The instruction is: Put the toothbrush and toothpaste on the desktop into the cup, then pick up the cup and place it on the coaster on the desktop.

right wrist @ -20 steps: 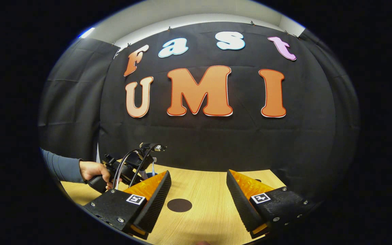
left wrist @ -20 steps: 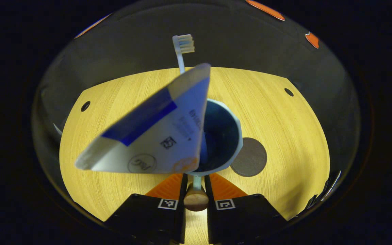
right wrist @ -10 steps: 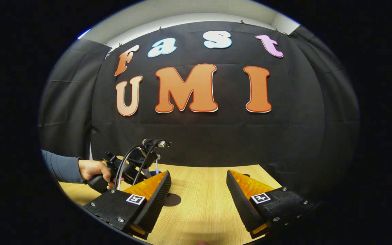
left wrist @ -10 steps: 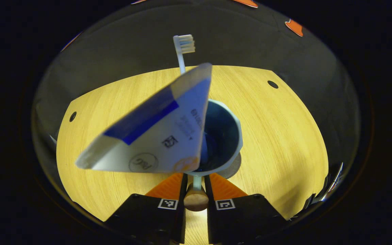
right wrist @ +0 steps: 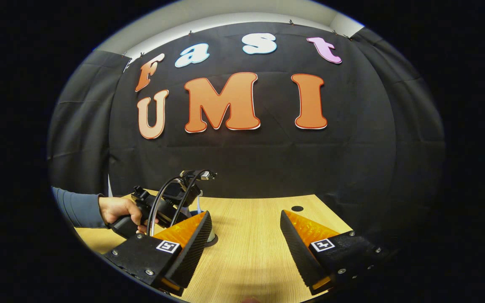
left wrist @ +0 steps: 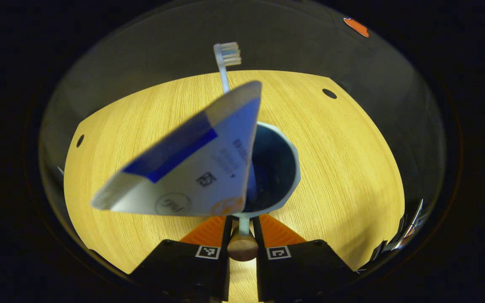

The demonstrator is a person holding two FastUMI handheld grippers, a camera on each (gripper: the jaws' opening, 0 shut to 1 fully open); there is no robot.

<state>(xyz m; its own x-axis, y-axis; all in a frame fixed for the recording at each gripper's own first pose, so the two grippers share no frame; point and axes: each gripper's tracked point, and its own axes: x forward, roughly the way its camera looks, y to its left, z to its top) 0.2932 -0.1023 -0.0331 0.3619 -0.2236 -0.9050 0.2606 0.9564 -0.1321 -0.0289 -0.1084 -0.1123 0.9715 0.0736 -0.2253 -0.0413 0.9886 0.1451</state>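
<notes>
In the left gripper view, the left gripper (left wrist: pixel 241 225) has its fingers drawn close together, pinching the handle (left wrist: pixel 242 244) of the cup (left wrist: pixel 278 168), a thin stem that ends in a round wooden knob between the two fingers. The cup sits straight ahead of the fingertips, its dark blue inside open toward the camera. The toothpaste (left wrist: pixel 187 168) stands in it, its flat crimped end fanning up and to the left and hiding the cup's left rim. Behind the tube the toothbrush (left wrist: pixel 225 63) rises nearly upright from the cup, long axis pointing away along the fingers, bristle head at the top facing right.

Under the cup is the desktop (left wrist: pixel 343 168), pale wood grain, with small round holes near its far left and far right corners. Dark cloth hangs behind its far edge.

In the right gripper view, the right gripper (right wrist: pixel 244 240) is spread wide with nothing between its fingers, held above the desktop's near edge. To its left a hand (right wrist: pixel 118 210) in a grey-blue sleeve grips the other tool, cables looping over it. The coaster (right wrist: pixel 212 240) peeks out as a dark sliver just beside the left finger, under the cup's base.
</notes>
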